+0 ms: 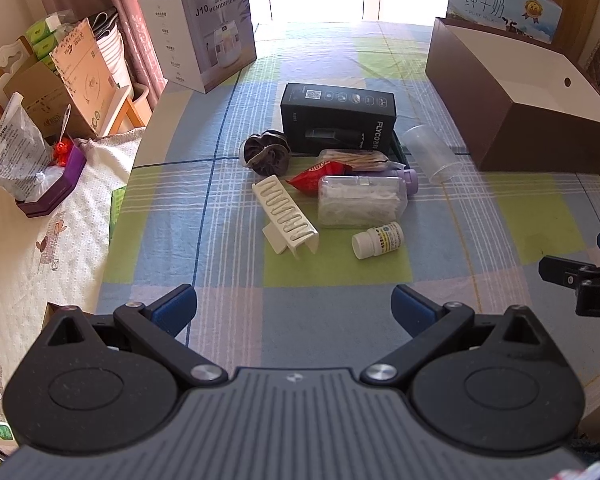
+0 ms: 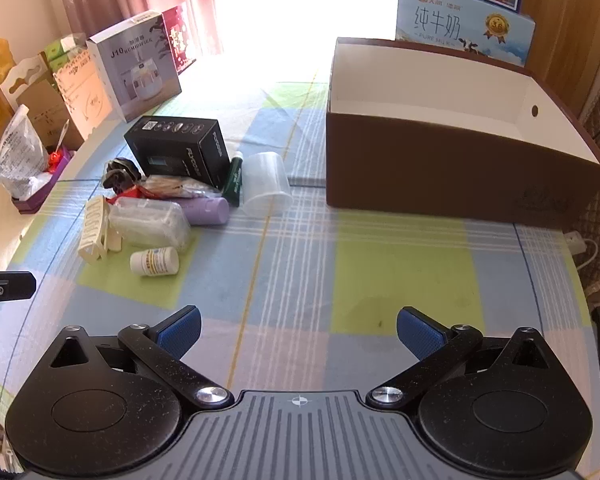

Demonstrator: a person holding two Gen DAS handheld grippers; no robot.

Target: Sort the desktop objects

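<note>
Hovering with both the left tool (image 1: 294, 308) and right tool (image 2: 298, 330) spread wide, grasping nothing. Probably best starting with the white pill bottle (image 1: 377, 240), lying apart at the pile's near edge, then carrying it into the brown box (image 2: 440, 168).

table cover (image 2: 400, 264): checked woven cloth, matt
brown box (image 2: 440, 168): matt cardboard, white inside
cup (image 2: 266, 184): translucent plastic
pill bottle (image 1: 377, 240): glossy white plastic
tool pads (image 2: 418, 334): blue, textured
</note>
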